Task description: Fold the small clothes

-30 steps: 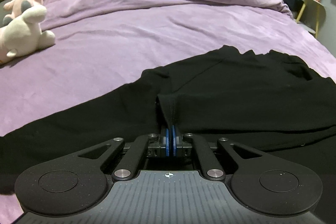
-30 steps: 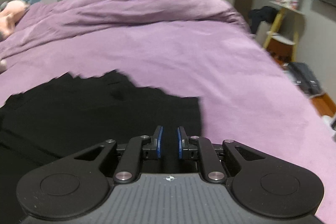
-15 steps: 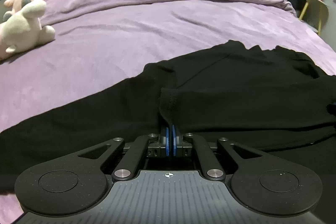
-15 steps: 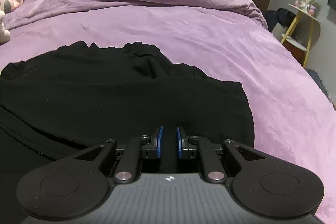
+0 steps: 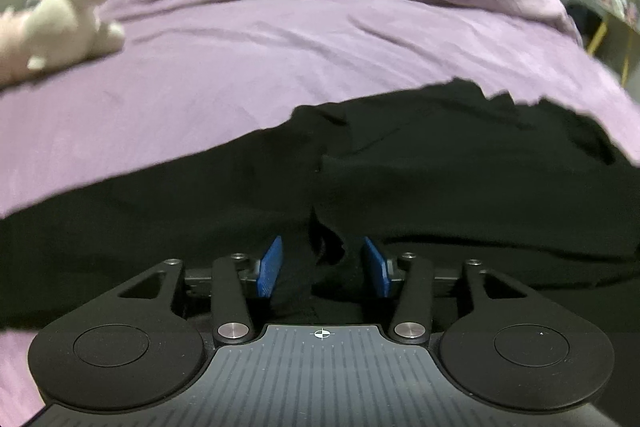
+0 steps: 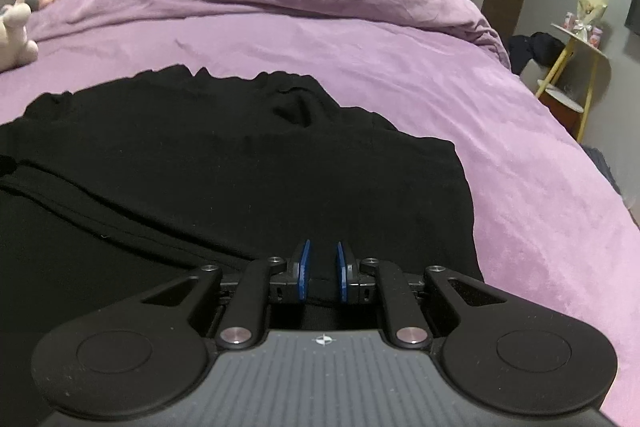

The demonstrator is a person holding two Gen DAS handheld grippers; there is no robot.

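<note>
On purple bed (image 5: 280, 75) | black garment (image 5: 440, 167) | left gripper (image 5: 322, 267) jaws just spreading, loose fold between | right gripper (image 6: 321, 269) pinching garment

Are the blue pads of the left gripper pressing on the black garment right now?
Apart. In the left wrist view the left gripper has just been opening; the black garment lies loose between its blue pads.

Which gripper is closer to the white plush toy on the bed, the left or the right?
Left, judging by how the white plush toy looks larger in its view. Both the left gripper and right gripper sit over the black garment, well apart from it.
</note>
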